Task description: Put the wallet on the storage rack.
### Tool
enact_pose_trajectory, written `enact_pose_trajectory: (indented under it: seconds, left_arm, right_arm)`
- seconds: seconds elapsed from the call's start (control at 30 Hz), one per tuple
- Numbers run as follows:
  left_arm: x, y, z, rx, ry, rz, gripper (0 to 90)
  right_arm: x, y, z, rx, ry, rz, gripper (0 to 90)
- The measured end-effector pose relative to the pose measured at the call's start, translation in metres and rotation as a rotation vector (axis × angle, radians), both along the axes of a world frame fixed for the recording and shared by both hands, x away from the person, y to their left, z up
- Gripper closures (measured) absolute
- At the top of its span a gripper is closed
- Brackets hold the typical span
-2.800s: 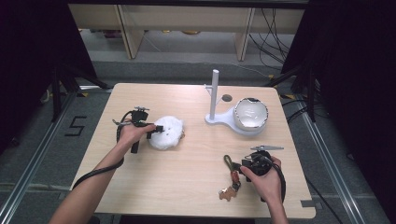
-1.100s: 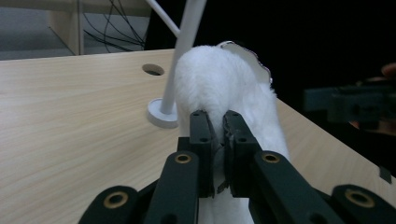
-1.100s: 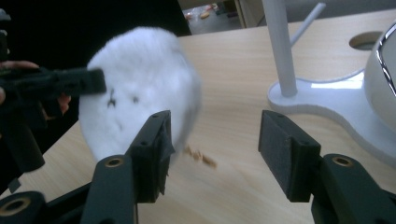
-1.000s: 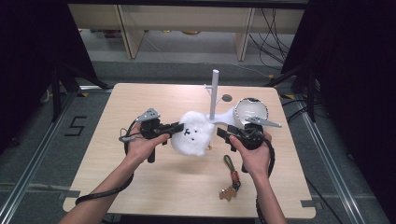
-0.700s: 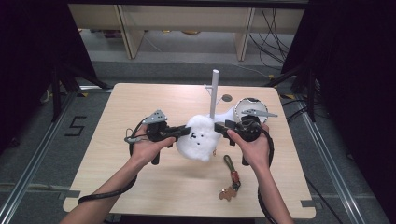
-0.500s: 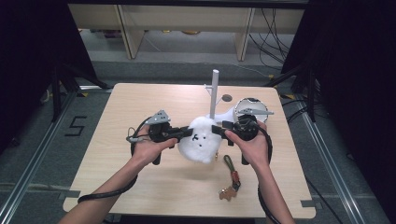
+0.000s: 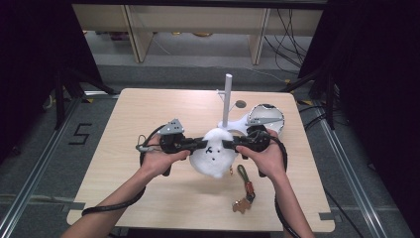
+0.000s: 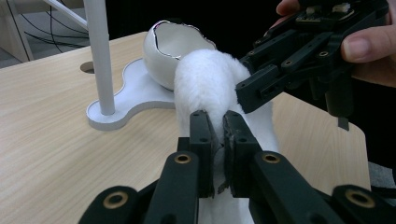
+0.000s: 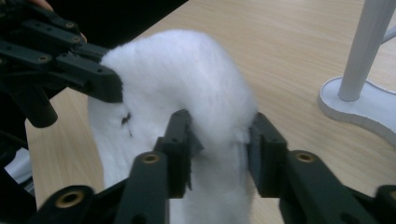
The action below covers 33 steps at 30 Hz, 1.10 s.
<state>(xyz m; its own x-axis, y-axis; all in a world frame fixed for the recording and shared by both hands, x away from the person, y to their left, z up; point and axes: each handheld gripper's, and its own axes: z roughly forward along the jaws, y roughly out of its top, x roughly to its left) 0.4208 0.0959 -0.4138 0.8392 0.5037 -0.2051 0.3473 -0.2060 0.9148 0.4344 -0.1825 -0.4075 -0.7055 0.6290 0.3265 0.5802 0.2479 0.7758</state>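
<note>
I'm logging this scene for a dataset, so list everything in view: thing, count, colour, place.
plush toy: one, white with small dark face marks, held above the table middle between both grippers
stand with upright pole: one, white, far side of the table
egg-shaped shell bowl: one, white, on the stand's base at the right
keychain strap: one, dark with brownish charm, lying near the front right
table: one, light wood
left gripper: one, black, shut on the plush toy
right gripper: one, black, jaws just closed in on the plush toy
</note>
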Motion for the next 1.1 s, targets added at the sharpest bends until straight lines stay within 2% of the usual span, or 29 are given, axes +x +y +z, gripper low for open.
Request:
enact_pose_trajectory:
  seconds: [0.07, 0.1, 0.13, 0.17, 0.2, 0.23, 0.27, 0.3, 0.33, 0.37, 0.4, 0.43, 0.47, 0.5, 0.53, 0.57, 0.63, 0.67, 0.7, 0.77, 0.8, 0.9, 0.97, 1.0, 1.07, 1.1]
  left_arm:
    - [0.0, 0.0, 0.0, 0.007, -0.008, -0.001, 83.2]
    - [0.0, 0.0, 0.0, 0.006, -0.012, -0.001, 83.1]
    - [0.0, 0.0, 0.0, 0.003, -0.016, 0.001, 83.0]
    - [0.0, 0.0, 0.001, 0.002, -0.029, 0.004, 82.6]
    - [0.0, 0.0, 0.001, -0.005, -0.044, 0.011, 82.0]
    - [0.0, 0.0, 0.001, -0.014, -0.06, 0.022, 80.7]
    - [0.0, 0.001, 0.001, -0.025, -0.077, 0.028, 78.6]
    - [0.0, 0.001, 0.002, -0.035, -0.093, 0.034, 74.8]
    - [0.001, 0.003, 0.004, -0.042, -0.107, 0.047, 70.5]
    - [0.001, 0.004, 0.006, -0.043, -0.117, 0.052, 62.9]
    - [0.0, 0.006, 0.007, -0.04, -0.13, 0.067, 59.1]
    - [-0.001, 0.009, 0.008, -0.033, -0.147, 0.078, 54.8]
    - [-0.002, 0.012, 0.009, -0.024, -0.158, 0.086, 52.3]
    - [-0.002, 0.015, 0.01, -0.026, -0.167, 0.093, 49.9]
    - [-0.004, 0.018, 0.011, -0.013, -0.174, 0.102, 48.5]
    - [-0.005, 0.022, 0.012, -0.001, -0.184, 0.11, 47.2]
    - [-0.007, 0.03, 0.013, 0.015, -0.195, 0.127, 45.2]
    - [-0.007, 0.034, 0.014, 0.021, -0.2, 0.138, 44.7]
    - [-0.008, 0.038, 0.014, 0.025, -0.205, 0.146, 44.2]
    - [-0.009, 0.047, 0.015, 0.047, -0.211, 0.168, 43.5]
    - [-0.01, 0.051, 0.015, 0.052, -0.212, 0.18, 43.2]
    - [-0.011, 0.063, 0.015, 0.078, -0.218, 0.209, 42.9]
    - [-0.013, 0.071, 0.015, 0.094, -0.223, 0.228, 42.7]
    - [-0.013, 0.075, 0.014, 0.103, -0.225, 0.237, 42.5]
    - [-0.016, 0.083, 0.014, 0.116, -0.228, 0.253, 42.2]
    - [-0.016, 0.087, 0.013, 0.122, -0.247, 0.258, 42.1]
  right_arm:
    - [-0.003, 0.0, 0.002, -0.031, -0.006, -0.003, 72.9]
    - [-0.003, 0.0, 0.002, -0.024, -0.023, -0.008, 74.8]
    - [-0.004, 0.0, 0.003, -0.019, -0.022, 0.009, 75.9]
    - [-0.005, 0.0, 0.004, -0.041, -0.036, -0.004, 76.9]
    - [-0.009, 0.001, 0.006, -0.031, -0.025, -0.017, 77.7]
    - [-0.009, 0.0, 0.006, -0.033, -0.061, -0.017, 78.2]
    - [-0.012, 0.001, 0.008, -0.012, -0.054, -0.032, 78.5]
    - [-0.013, 0.0, 0.008, -0.003, -0.087, -0.037, 78.8]
    - [-0.013, -0.002, 0.009, -0.027, -0.136, -0.043, 79.0]
    - [-0.016, -0.003, 0.011, -0.006, -0.141, -0.058, 79.1]
    - [-0.019, -0.003, 0.011, 0.017, -0.136, -0.079, 79.1]
    - [-0.021, -0.006, 0.013, 0.03, -0.153, -0.098, 79.1]
    - [-0.02, -0.009, 0.014, 0.041, -0.192, -0.106, 79.1]
    - [-0.022, -0.012, 0.016, 0.061, -0.187, -0.136, 79.1]
    - [-0.022, -0.016, 0.017, 0.069, -0.206, -0.143, 79.1]
    - [-0.025, -0.018, 0.019, 0.086, -0.201, -0.173, 79.1]
    - [-0.024, -0.026, 0.022, 0.096, -0.232, -0.196, 79.1]
    - [-0.025, -0.028, 0.023, 0.103, -0.23, -0.222, 79.1]
    - [-0.024, -0.032, 0.024, 0.102, -0.253, -0.227, 79.1]
    - [-0.024, -0.037, 0.026, 0.13, -0.264, -0.26, 79.1]
    - [-0.024, -0.041, 0.027, 0.116, -0.276, -0.273, 79.0]
    - [-0.022, -0.048, 0.029, 0.14, -0.3, -0.298, 79.0]
    - [-0.022, -0.053, 0.031, 0.14, -0.297, -0.324, 79.0]
    - [-0.021, -0.056, 0.032, 0.155, -0.318, -0.333, 79.0]
    - [-0.022, -0.06, 0.034, 0.176, -0.306, -0.357, 78.9]
    - [-0.02, -0.063, 0.035, 0.182, -0.329, -0.364, 78.9]
